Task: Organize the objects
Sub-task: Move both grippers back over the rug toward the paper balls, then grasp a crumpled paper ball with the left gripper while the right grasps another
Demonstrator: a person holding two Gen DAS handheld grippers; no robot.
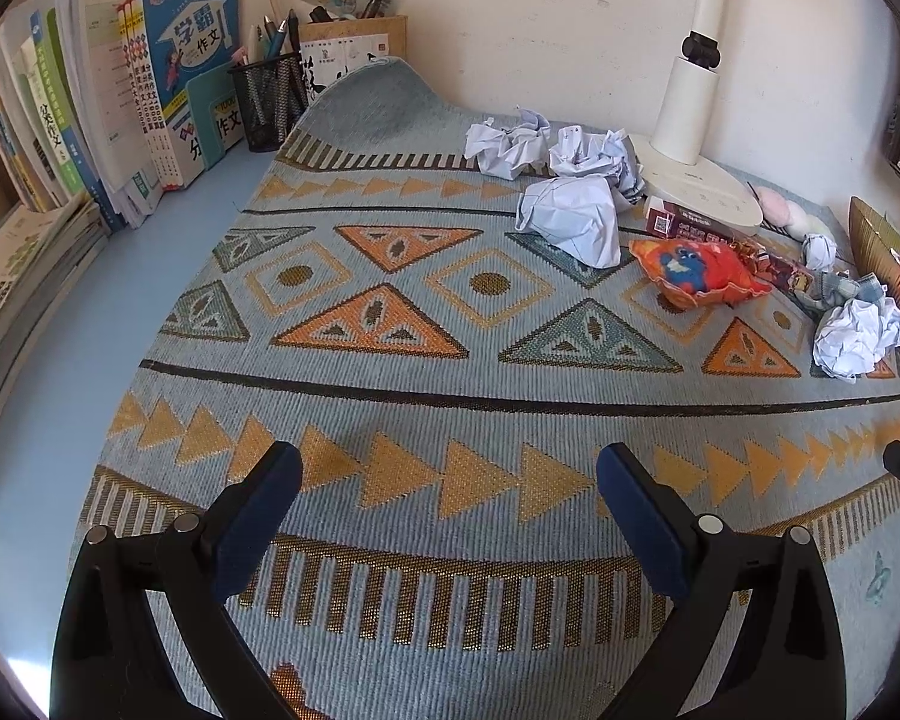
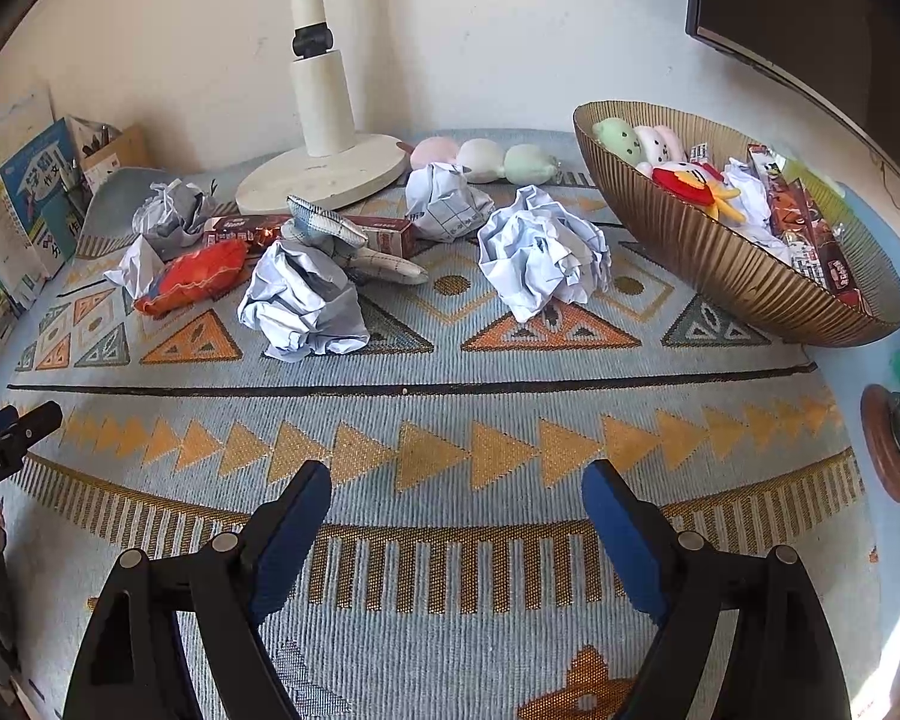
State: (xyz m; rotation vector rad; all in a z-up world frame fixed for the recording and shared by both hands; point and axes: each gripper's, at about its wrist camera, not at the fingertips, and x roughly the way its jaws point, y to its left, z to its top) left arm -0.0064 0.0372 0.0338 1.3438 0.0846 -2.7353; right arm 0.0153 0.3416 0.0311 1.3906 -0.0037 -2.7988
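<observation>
On the left we see books (image 1: 150, 90) standing by a mesh pen cup (image 1: 270, 102). Our left gripper (image 1: 450, 474) hovers over the patterned mat (image 1: 390, 396), jaws apart and empty. Mid-table, crumpled paper balls (image 2: 540, 258) and an orange pouch (image 2: 192, 282) lie scattered. Our right gripper (image 2: 456, 492) likewise gapes. Rightmost, the ribbed bowl (image 2: 720, 264) holds toys and snacks.

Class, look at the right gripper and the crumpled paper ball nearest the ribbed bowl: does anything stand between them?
Nothing visible does. The right gripper is open, and only bare patterned rug lies between it and the crumpled paper ball. The ribbed bowl sits further right, off that line.
</observation>
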